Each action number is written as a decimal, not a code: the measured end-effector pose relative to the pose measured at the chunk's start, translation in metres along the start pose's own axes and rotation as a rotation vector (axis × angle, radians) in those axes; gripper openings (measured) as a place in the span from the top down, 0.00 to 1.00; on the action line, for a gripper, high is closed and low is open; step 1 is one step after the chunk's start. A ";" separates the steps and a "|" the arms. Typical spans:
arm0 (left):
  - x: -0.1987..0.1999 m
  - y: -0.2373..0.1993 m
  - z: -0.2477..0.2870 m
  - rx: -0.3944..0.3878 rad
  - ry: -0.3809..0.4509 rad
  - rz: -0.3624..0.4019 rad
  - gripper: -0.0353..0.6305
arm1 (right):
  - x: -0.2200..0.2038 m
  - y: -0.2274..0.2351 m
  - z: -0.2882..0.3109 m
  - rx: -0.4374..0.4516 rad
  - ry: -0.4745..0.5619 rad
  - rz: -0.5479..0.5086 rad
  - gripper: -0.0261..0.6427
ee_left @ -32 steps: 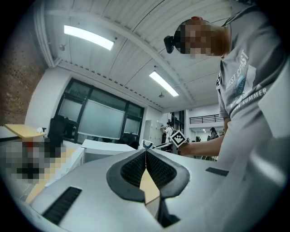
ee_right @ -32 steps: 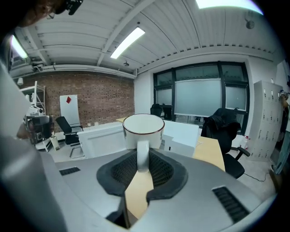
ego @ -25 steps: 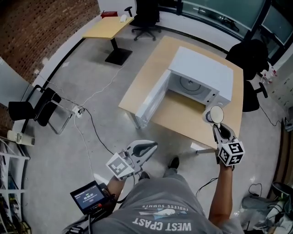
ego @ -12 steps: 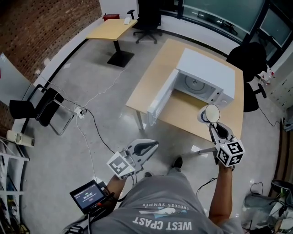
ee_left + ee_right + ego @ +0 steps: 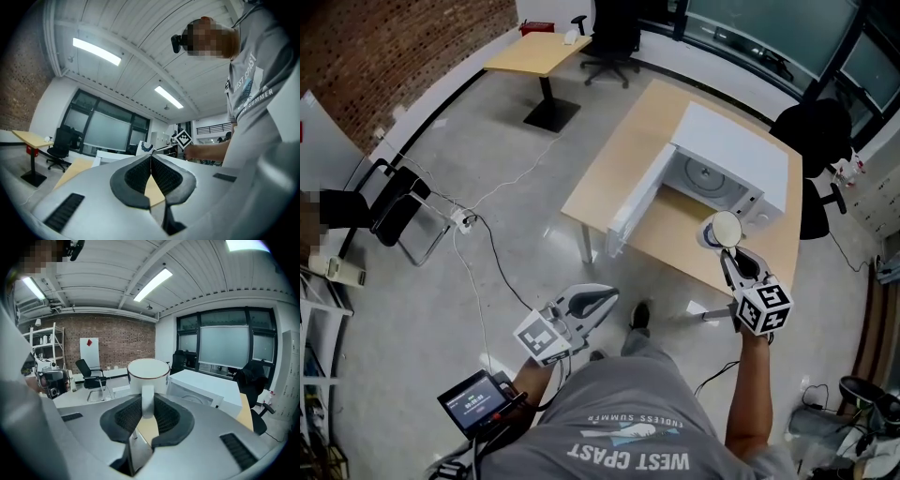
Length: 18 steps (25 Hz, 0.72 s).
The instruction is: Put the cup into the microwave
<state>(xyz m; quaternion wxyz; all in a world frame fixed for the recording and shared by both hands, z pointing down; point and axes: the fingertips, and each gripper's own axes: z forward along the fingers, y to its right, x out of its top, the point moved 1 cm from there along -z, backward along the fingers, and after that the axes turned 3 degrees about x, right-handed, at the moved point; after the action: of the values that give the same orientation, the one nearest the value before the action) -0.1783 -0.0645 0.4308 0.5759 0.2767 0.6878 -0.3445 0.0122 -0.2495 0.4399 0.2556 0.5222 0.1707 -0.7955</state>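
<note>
A white cup [image 5: 721, 229] is held upright by its handle in my right gripper [image 5: 727, 253], just above the near edge of the wooden table [image 5: 628, 155]. In the right gripper view the handle sits clamped between the pads [image 5: 165, 416], with the cup [image 5: 148, 373] standing past the fingertips of the right gripper [image 5: 147, 401]. The white microwave [image 5: 733, 161] stands on the table, its door [image 5: 633, 201] swung open to the left and its turntable visible. My left gripper [image 5: 606, 296] hangs low at the left over the floor, shut and empty, as the left gripper [image 5: 151, 158] shows in its own view.
A black office chair [image 5: 814, 141] stands right of the table. A second small table [image 5: 539, 51] and another chair [image 5: 614, 37] are at the back. A folding chair [image 5: 389, 214] and floor cables [image 5: 483, 239] lie left. A small screen [image 5: 473, 402] hangs at the person's waist.
The person has stepped toward the table. The right gripper has carried the cup forward, nearer the open microwave. The left gripper came along, still shut.
</note>
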 end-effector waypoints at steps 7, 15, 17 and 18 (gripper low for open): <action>0.000 -0.033 0.012 0.095 -0.040 -0.003 0.91 | -0.028 0.060 0.080 -0.005 -0.059 0.072 0.86; -0.012 -0.087 0.050 0.193 -0.090 -0.023 0.92 | -0.080 0.153 0.189 -0.062 -0.156 0.137 0.86; -0.017 -0.095 0.060 0.205 -0.103 -0.039 0.91 | -0.095 0.171 0.213 -0.068 -0.186 0.160 0.86; -0.021 -0.099 0.065 0.211 -0.116 -0.044 0.91 | -0.104 0.179 0.225 -0.065 -0.204 0.173 0.86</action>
<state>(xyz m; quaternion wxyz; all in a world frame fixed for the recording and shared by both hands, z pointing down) -0.2123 -0.1754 0.4603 0.5748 0.3004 0.6189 -0.4430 -0.0169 -0.4925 0.6241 0.3558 0.4428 0.1239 -0.8136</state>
